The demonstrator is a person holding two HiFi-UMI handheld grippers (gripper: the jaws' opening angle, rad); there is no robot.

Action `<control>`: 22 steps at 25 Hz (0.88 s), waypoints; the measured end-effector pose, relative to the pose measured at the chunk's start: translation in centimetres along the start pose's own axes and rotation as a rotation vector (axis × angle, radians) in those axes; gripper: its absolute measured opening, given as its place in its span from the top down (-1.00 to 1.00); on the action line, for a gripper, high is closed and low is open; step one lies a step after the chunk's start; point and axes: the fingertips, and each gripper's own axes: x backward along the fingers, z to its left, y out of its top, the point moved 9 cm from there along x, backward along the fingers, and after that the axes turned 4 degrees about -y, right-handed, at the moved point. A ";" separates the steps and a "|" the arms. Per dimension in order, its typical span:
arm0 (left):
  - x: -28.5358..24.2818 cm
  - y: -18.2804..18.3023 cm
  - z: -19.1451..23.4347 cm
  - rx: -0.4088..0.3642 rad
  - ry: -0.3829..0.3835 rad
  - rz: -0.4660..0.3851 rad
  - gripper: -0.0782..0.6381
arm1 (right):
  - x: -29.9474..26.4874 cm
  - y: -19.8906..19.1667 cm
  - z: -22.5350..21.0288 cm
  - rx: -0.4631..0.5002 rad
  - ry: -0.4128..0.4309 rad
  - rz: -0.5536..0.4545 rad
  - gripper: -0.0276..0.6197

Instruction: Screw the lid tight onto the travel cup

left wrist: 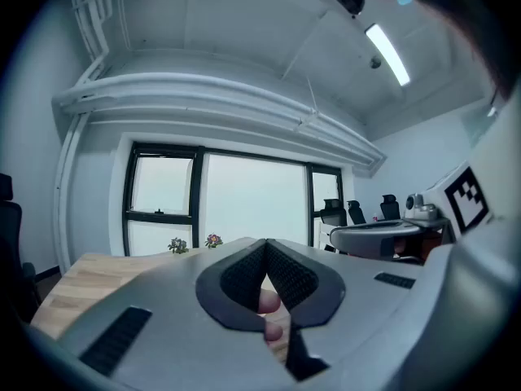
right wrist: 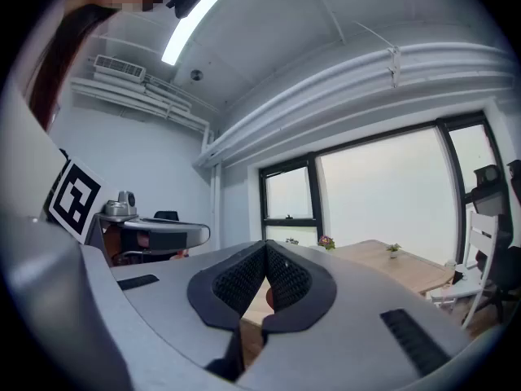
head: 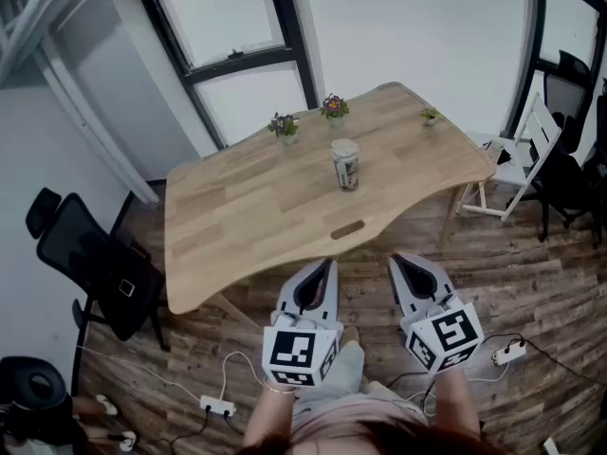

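Observation:
The travel cup stands upright near the middle of the wooden table, with a pale lid on top; how tightly the lid sits I cannot tell. My left gripper and right gripper hover side by side off the table's front edge, close to the person's body and well short of the cup. Both are shut with nothing between the jaws. In the left gripper view the left gripper points over the table toward the window, and the right gripper does the same in its own view. The cup is hidden in both gripper views.
Three small potted plants line the table's far edge. A black office chair stands at the left, a white folding chair at the right. Power strips and cables lie on the wood floor.

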 end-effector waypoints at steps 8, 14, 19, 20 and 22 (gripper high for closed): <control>-3.0 -0.5 -0.4 0.005 -0.016 0.005 0.78 | -1.2 -0.1 -1.9 0.028 -0.012 -0.017 0.91; -7.3 -0.7 -0.3 0.017 -0.019 0.004 0.78 | -3.7 -0.3 -4.7 0.060 0.001 0.000 0.91; -10.8 -0.6 0.5 0.035 -0.010 0.004 0.78 | -6.4 -0.1 -6.9 0.080 0.033 0.015 0.91; -11.4 -0.6 0.7 0.038 -0.009 0.005 0.78 | -7.0 -0.1 -7.2 0.081 0.039 0.019 0.91; -12.7 -0.7 1.2 0.044 -0.009 0.011 0.78 | -8.3 0.0 -7.9 0.073 0.055 0.029 0.91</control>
